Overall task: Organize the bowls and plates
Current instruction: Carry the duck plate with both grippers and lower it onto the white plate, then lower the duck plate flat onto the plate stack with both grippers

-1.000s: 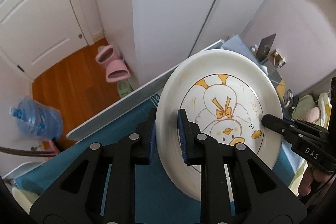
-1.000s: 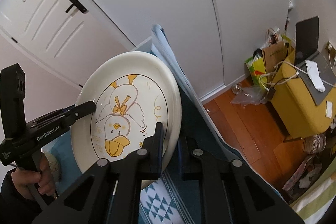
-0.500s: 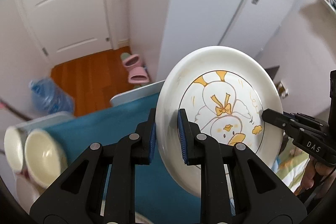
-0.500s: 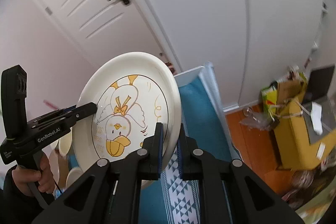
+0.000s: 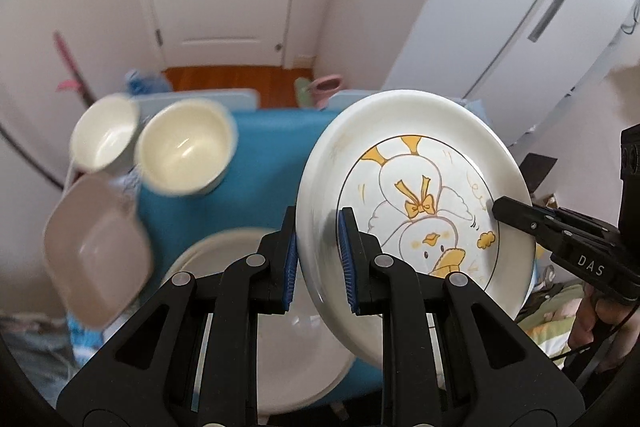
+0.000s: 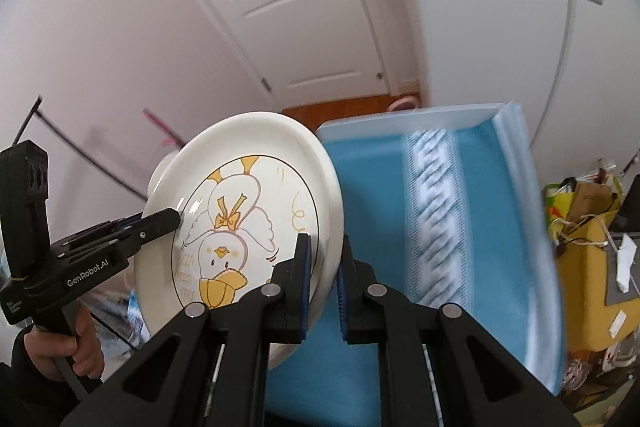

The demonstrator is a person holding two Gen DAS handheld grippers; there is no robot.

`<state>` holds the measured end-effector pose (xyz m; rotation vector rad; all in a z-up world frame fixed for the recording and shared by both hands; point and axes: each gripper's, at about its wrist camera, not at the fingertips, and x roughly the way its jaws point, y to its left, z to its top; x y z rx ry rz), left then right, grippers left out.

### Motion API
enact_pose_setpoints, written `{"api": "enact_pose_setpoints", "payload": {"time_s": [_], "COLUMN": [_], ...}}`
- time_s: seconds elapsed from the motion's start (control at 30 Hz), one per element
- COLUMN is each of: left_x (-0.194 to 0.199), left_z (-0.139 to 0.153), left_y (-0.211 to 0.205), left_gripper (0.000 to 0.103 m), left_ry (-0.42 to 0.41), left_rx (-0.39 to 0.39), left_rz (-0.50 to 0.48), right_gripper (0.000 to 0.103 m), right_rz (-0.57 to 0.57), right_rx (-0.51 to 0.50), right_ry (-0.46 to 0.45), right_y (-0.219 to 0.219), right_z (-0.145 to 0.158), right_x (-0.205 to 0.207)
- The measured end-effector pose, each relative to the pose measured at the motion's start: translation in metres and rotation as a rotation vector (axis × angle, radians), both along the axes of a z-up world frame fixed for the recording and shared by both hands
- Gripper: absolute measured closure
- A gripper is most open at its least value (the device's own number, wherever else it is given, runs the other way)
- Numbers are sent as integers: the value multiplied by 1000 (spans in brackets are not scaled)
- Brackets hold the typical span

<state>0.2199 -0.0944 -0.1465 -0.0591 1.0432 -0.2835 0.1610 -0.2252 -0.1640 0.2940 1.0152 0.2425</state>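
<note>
Round white ceramic plate with a yellow duck drawing (image 5: 416, 203) held up in the air, tilted on edge, above the blue cloth-covered table (image 5: 268, 131). Left gripper (image 5: 318, 259) clamped on the plate's near rim, blue pads pressed to front and back. Right gripper (image 6: 324, 275) clamped likewise on the opposite rim, jaws nearly together with only the thin edge between them. Two grips probably chosen because a wide, smooth plate pinched at one rim would swing or slip; opposite holds keep it steady.

Below, in the left wrist view: two round cream bowls (image 5: 184, 151) side by side near the table's far left edge, a square taupe dish (image 5: 96, 247) just in front of them, and a large cream plate (image 5: 224, 251) lying flat on the cloth, partly under the left gripper. Blurred, so exact contact between bowls and dish impossible to tell.

Likely destination, judging by the task: onto the flat cream plate, like with like. Needs levelling first, then a gentle release to avoid ceramic knocking ceramic.
</note>
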Motion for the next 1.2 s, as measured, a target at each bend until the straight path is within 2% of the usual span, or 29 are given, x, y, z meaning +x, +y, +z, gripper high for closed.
{"api": "enact_pose_setpoints", "payload": {"time_s": [0.27, 0.5, 0.83, 1.2], "left_x": [-37, -58, -48, -38], "left_z": [-43, -83, -115, -124], "left_y": [61, 95, 92, 75], "left_gripper": [86, 86, 86, 86], "left_ry": [67, 135, 166, 169], "left_rx": [30, 29, 49, 122], "left_rz": [68, 129, 163, 182], "right_gripper": [92, 92, 92, 92], "right_rz": [76, 138, 188, 252], "right_rx": [-2, -30, -80, -123], "right_ry": [59, 89, 86, 83], "right_y": [70, 103, 116, 117], "right_z": [-40, -72, -82, -85], "right_x": [-30, -36, -22, -7]}}
